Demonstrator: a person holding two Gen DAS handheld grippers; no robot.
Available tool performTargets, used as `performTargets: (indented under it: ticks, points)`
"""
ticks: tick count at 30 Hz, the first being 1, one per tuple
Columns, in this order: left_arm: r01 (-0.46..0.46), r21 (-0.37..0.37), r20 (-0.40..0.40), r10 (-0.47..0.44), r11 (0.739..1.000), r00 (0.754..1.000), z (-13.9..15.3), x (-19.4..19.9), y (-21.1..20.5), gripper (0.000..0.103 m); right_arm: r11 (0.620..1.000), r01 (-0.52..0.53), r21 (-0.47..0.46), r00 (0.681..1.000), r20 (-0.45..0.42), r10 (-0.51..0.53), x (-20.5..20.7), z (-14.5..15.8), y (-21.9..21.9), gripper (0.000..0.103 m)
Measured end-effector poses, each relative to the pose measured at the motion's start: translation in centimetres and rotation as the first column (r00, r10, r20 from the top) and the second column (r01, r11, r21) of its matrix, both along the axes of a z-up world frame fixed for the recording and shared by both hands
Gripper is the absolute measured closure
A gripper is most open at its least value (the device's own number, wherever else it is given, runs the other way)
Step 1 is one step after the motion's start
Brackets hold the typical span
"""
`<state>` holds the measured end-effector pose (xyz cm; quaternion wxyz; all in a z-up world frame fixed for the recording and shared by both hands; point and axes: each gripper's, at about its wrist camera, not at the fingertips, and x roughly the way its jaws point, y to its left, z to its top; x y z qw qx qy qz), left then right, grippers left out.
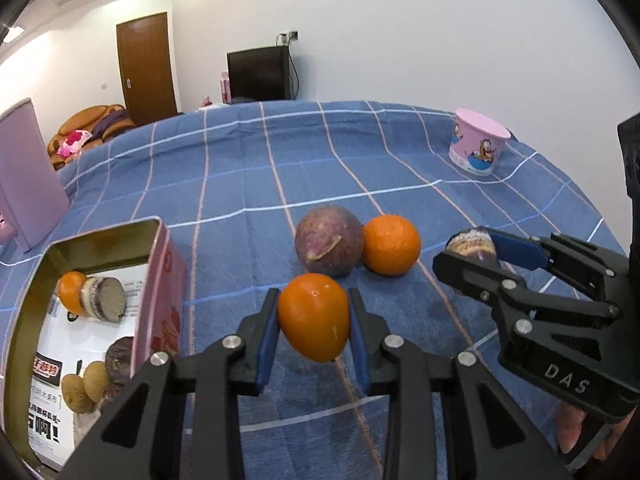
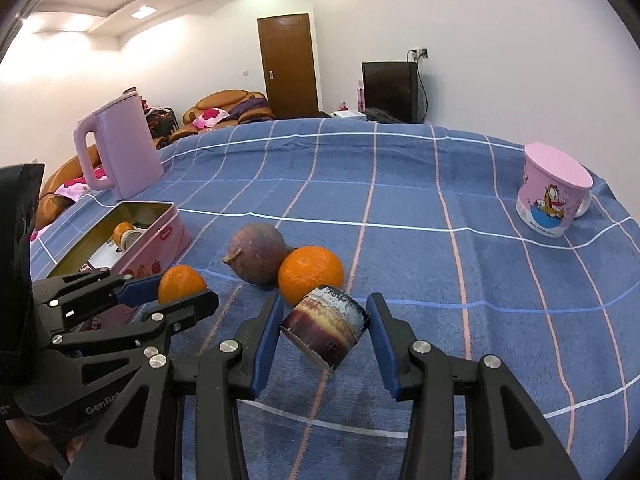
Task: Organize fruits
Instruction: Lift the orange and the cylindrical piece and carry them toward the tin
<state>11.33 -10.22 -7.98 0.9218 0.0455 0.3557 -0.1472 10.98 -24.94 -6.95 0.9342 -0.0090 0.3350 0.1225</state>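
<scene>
Holding an orange [image 1: 314,316] clear of the cloth, the left hand-held gripper [image 1: 314,320] has its blue pads pressed on the fruit's two sides. The right hand-held gripper [image 2: 326,330] is clamped on a short cut cylinder with purple rind, which looks like a piece of sugar cane [image 2: 326,328] and sits tilted between the pads.

The pink tin [image 1: 162,280] stands open at nine o'clock from the held orange in the left wrist view, on the blue checked tabletop [image 1: 400,152]. It already holds another orange, a similar cut piece and some small brown fruits. A purple passion fruit [image 1: 329,240] and a second loose orange [image 1: 391,245] lie touching each other at twelve to one o'clock, just beyond the held orange.

Risks as I judge them:
- The orange is round and smooth and gripped on a narrow band, so a quick swing toward the tin could roll it out of the pads.
- The cane piece is caught at a slant; its hard, slick rind may twist or slip free if the squeeze eases.
- Both tools are near each other, and heading for the tin together could make them collide.
- Dropping fruit from a height could knock what is already inside, or bounce off the tin's rim.
- A low pass could nudge the two loose fruits and set them rolling.
</scene>
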Motion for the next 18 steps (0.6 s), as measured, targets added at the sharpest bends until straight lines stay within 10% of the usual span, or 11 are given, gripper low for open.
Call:
performTargets:
  ticks: [18]
  points:
    - [-0.043, -0.004, 0.102, 0.043, 0.999, 0.994, 1.1, -1.3, 0.7, 0.070, 1.000, -0.021, 0.003, 0.997, 0.080, 0.021, -1.2, 1.0, 0.2, 0.058]
